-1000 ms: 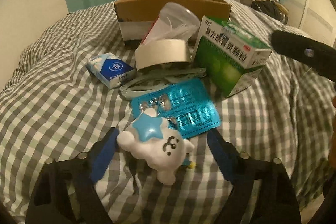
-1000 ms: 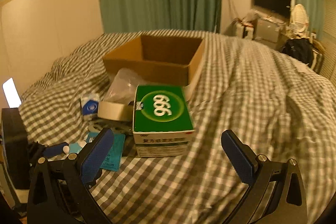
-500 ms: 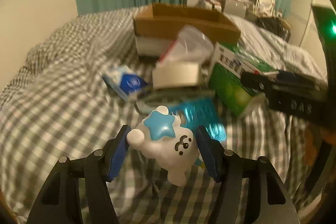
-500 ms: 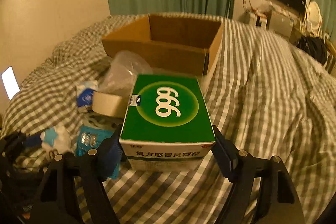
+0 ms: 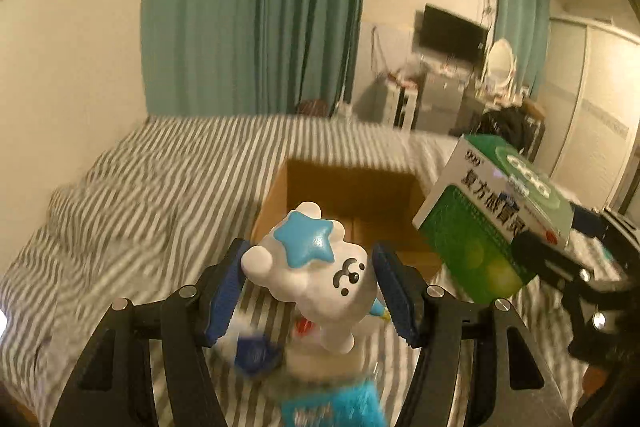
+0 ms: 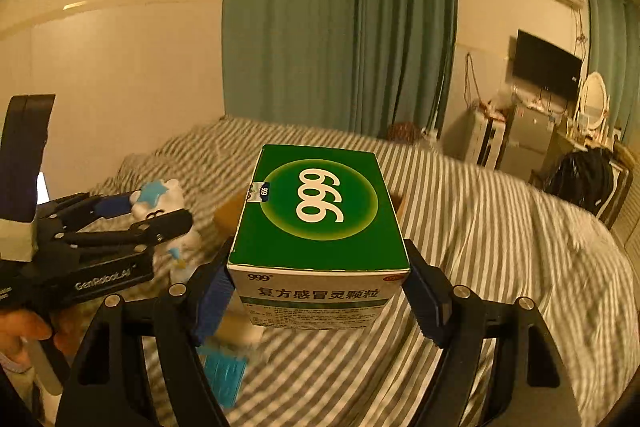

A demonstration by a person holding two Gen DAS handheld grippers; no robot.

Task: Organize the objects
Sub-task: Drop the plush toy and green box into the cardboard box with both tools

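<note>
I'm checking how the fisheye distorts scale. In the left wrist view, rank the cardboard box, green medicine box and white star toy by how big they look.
1. cardboard box, though partly hidden.
2. green medicine box and white star toy: they look similar; the toy is closest to the camera, so I won't rank them.

The left hand-held gripper (image 5: pixel 310 285) was raised, its blue-padded fingers (image 5: pixel 224 297) closed against both sides of a white toy (image 5: pixel 320 275). The right hand-held gripper (image 6: pixel 320 291) was likewise raised, clamping a green box (image 6: pixel 320 219) between its fingers. A hand (image 6: pixel 24 331) gripped the left unit's handle.
</note>
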